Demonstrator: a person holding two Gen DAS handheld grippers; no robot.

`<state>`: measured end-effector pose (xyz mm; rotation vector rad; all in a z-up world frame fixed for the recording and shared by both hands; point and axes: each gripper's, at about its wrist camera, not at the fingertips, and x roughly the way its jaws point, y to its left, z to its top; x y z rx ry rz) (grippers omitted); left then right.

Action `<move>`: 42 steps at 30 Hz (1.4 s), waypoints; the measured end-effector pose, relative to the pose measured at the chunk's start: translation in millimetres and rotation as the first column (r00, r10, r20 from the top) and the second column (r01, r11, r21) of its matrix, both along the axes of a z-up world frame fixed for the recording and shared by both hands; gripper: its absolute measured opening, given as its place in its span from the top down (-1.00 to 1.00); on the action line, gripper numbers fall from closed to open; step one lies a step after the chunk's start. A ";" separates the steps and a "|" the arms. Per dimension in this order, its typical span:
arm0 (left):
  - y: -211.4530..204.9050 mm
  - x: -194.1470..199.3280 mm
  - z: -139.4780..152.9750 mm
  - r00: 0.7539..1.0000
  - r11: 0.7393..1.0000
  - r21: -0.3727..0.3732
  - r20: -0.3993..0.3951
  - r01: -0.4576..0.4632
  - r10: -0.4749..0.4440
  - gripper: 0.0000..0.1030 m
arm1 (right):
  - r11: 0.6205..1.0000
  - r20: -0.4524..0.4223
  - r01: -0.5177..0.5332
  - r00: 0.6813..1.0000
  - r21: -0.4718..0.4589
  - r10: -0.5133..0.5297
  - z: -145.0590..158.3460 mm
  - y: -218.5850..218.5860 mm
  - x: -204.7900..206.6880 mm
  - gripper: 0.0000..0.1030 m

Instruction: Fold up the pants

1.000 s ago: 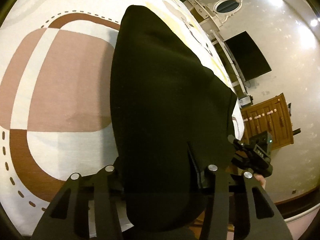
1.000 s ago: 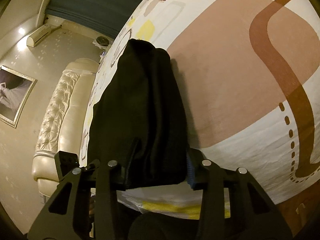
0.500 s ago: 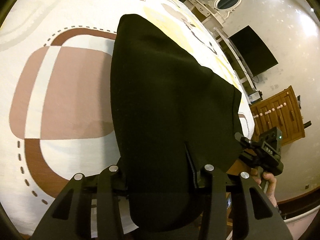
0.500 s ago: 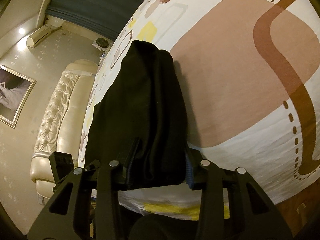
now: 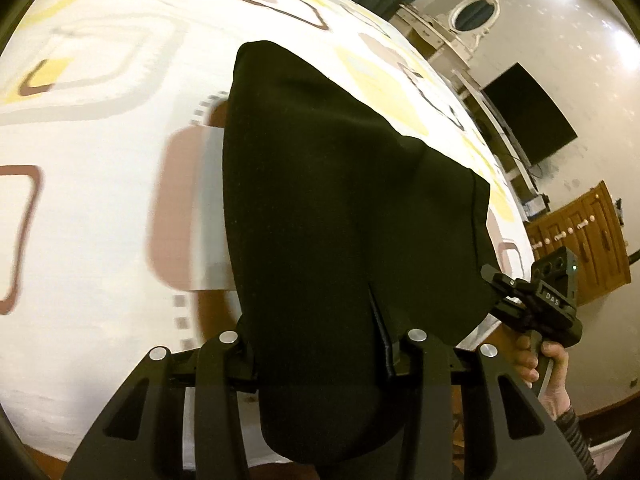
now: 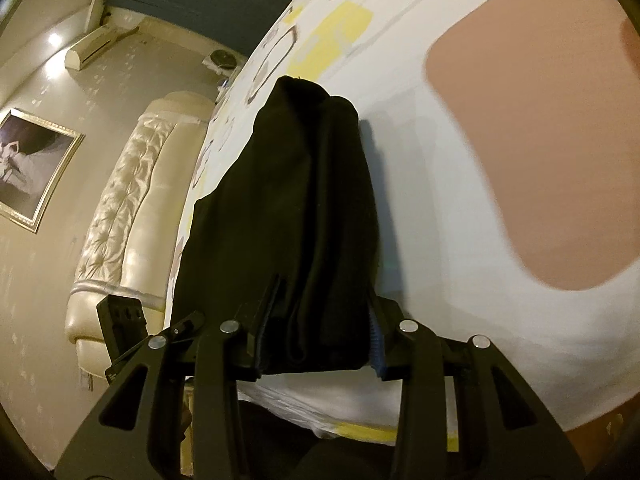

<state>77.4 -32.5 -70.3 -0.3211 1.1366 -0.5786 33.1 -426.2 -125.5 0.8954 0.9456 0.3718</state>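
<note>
Black pants [image 5: 340,208] hang pinched by left gripper [image 5: 324,354] and right gripper [image 6: 316,350] above the bedspread [image 5: 104,128].

A wide bed under a white bedspread printed with tan, brown and yellow rounded squares [image 5: 100,128] carries the black fabric pants [image 5: 344,200], whose far end rests on it, ahead of the tongs and stretching away from them.

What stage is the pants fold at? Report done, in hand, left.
Done: the black pants look doubled lengthwise into one narrow strip on the bedspread. In hand: the left gripper and right gripper each clamp the near end, lifted. Left: apparently carrying that end over to the far end and releasing.
</note>
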 end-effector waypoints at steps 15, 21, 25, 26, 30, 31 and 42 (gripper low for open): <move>56.7 -5.3 -2.7 0.996 0.996 -0.006 0.006 -0.085 0.085 0.19 | 0.995 0.000 -0.096 0.995 0.014 0.096 -0.4 52.2 22.9 0.29; 56.1 -4.4 -7.0 0.997 0.997 -0.018 0.011 -0.076 0.076 0.18 | 0.996 0.001 -0.085 0.996 0.024 0.085 -2.0 55.5 21.6 0.29; 56.9 -3.7 -5.6 0.997 0.997 -0.022 0.010 -0.074 0.074 0.17 | 0.997 0.007 -0.078 0.997 0.030 0.078 -2.6 54.2 19.5 0.29; 57.1 -4.0 -5.4 0.997 0.997 -0.023 0.010 -0.075 0.075 0.17 | 0.997 0.007 -0.076 0.997 0.032 0.076 -2.0 54.3 19.7 0.29; 56.7 -3.9 -5.4 0.997 0.997 -0.025 0.009 -0.075 0.075 0.17 | 0.997 0.009 -0.074 0.997 0.036 0.074 -4.1 52.3 18.2 0.29; 56.4 -3.8 -5.3 0.997 0.997 -0.025 0.008 -0.075 0.076 0.17 | 0.997 0.009 -0.074 0.997 0.036 0.074 -3.8 52.2 18.3 0.29; 56.7 -4.0 -5.6 0.997 0.997 -0.025 0.008 -0.073 0.073 0.13 | 0.996 0.010 -0.075 0.997 0.042 0.075 -4.4 49.7 18.5 0.28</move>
